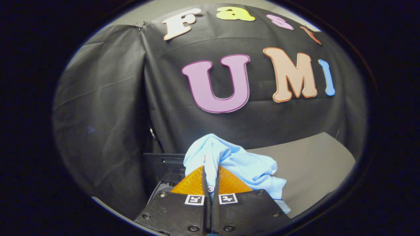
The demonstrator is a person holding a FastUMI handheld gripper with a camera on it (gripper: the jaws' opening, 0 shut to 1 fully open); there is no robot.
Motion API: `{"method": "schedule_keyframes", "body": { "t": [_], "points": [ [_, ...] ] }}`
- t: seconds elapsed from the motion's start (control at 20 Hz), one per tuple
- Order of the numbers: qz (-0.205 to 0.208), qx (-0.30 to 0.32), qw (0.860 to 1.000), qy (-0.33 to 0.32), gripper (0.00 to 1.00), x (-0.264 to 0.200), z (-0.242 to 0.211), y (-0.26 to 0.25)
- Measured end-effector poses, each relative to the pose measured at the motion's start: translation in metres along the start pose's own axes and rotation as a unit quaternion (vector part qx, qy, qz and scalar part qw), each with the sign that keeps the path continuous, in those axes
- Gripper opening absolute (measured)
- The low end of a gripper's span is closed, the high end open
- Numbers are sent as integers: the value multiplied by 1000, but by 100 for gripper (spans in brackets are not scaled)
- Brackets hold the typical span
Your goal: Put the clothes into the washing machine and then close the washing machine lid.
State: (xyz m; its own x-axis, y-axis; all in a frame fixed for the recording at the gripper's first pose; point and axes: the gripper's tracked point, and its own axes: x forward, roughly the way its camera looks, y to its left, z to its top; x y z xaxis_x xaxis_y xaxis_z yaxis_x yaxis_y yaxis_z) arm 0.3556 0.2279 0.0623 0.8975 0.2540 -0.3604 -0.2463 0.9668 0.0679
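One light blue garment (229, 160), bunched, pinched between both fingers of gripper (210, 170), jaws nearly together. Gripper level, garment lifted over desk (315, 164) left edge, dark machine part (162, 164) beside.

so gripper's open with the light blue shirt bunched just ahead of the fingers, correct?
Not open. The gripper view shows the gripper shut on the light blue shirt, with a fold pinched between both fingers. The rest bunches just ahead of the fingers, as you said.
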Motion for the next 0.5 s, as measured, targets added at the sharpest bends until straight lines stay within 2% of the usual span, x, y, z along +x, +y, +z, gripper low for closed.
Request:
{"method": "schedule_keyframes", "body": {
  "t": [0.2, 0.5],
  "points": [
    [22, -11, 999, 21, 2, 24, -29, 32],
    [31, -13, 998, 62, 2, 75, -94, 58]
  ]
}}
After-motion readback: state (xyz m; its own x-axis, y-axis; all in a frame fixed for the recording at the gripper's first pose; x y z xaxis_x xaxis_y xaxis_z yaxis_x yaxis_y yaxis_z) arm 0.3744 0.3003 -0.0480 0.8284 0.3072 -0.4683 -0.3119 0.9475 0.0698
